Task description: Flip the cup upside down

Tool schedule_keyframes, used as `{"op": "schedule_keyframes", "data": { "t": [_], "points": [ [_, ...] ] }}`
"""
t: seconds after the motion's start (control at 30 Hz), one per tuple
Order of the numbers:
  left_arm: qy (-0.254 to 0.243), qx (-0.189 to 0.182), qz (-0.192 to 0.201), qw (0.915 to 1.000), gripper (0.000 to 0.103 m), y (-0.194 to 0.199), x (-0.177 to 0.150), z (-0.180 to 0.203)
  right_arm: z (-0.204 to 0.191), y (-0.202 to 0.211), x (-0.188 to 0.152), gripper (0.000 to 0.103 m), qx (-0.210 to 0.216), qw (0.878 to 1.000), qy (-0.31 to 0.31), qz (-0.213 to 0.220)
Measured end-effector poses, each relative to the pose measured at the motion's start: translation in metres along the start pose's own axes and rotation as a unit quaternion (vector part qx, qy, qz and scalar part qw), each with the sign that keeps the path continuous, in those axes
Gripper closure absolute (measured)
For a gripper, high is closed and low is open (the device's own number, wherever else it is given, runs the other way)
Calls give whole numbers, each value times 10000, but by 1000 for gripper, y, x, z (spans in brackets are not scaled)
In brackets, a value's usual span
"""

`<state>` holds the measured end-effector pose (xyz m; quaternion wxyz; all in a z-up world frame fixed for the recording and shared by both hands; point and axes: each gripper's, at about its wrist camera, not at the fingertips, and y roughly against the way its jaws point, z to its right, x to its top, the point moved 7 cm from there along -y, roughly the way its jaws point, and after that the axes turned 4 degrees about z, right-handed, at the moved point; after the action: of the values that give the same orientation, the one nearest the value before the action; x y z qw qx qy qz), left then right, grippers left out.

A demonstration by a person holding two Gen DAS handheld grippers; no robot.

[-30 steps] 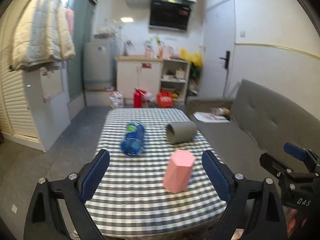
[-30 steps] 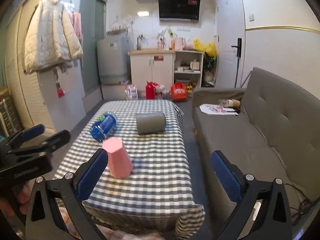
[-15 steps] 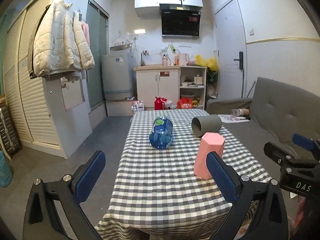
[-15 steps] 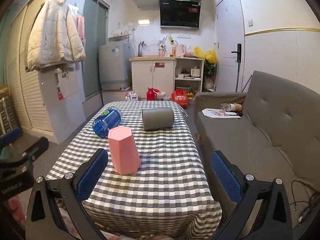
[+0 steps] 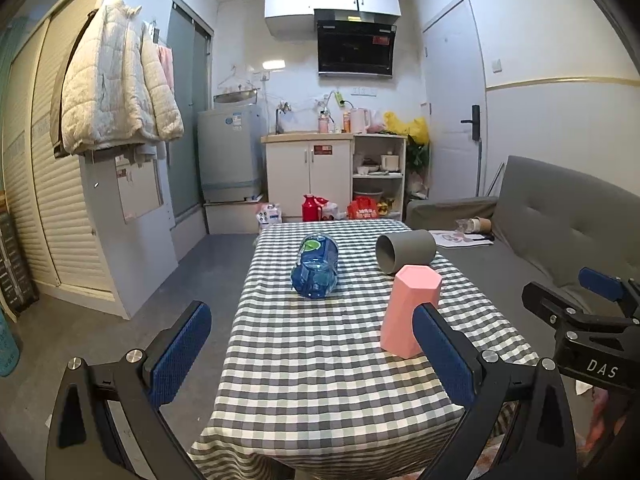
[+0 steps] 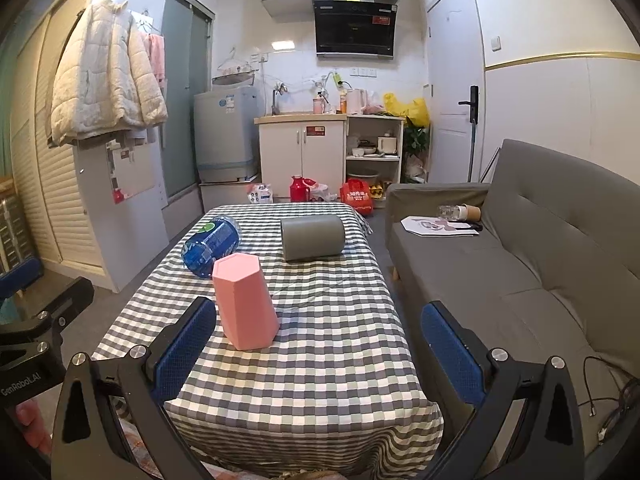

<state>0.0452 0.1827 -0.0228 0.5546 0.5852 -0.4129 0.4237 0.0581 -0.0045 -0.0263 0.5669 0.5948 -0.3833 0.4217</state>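
A pink hexagonal cup [image 5: 412, 312] stands mouth down on the checked tablecloth [image 5: 312, 344]; it also shows in the right wrist view [image 6: 245, 300]. A grey cup [image 5: 405, 250] lies on its side behind it, also in the right wrist view [image 6: 312, 237]. A blue cup [image 5: 316, 266] lies on its side to the left, also in the right wrist view [image 6: 210, 246]. My left gripper [image 5: 312, 354] is open and empty near the table's front edge. My right gripper [image 6: 320, 354] is open and empty, just in front of the pink cup.
A grey sofa [image 6: 540, 264] runs along the table's right side with papers and a jar on it. A kitchen counter [image 5: 308, 176], washing machine and floor clutter stand behind the table. A wardrobe with a hanging coat [image 5: 116, 92] is at the left.
Both grippers have pulled back and lowered, so the table and cups now sit farther ahead. Both stay open. The cups have not moved.
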Motion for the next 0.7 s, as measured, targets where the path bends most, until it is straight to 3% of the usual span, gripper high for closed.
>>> {"op": "schedule_keyframes", "data": {
  "t": [0.7],
  "points": [
    [58, 109, -71, 9999, 0, -3, 1, -7, 1, -5, -2, 0, -84, 9999, 55, -106]
  ]
}}
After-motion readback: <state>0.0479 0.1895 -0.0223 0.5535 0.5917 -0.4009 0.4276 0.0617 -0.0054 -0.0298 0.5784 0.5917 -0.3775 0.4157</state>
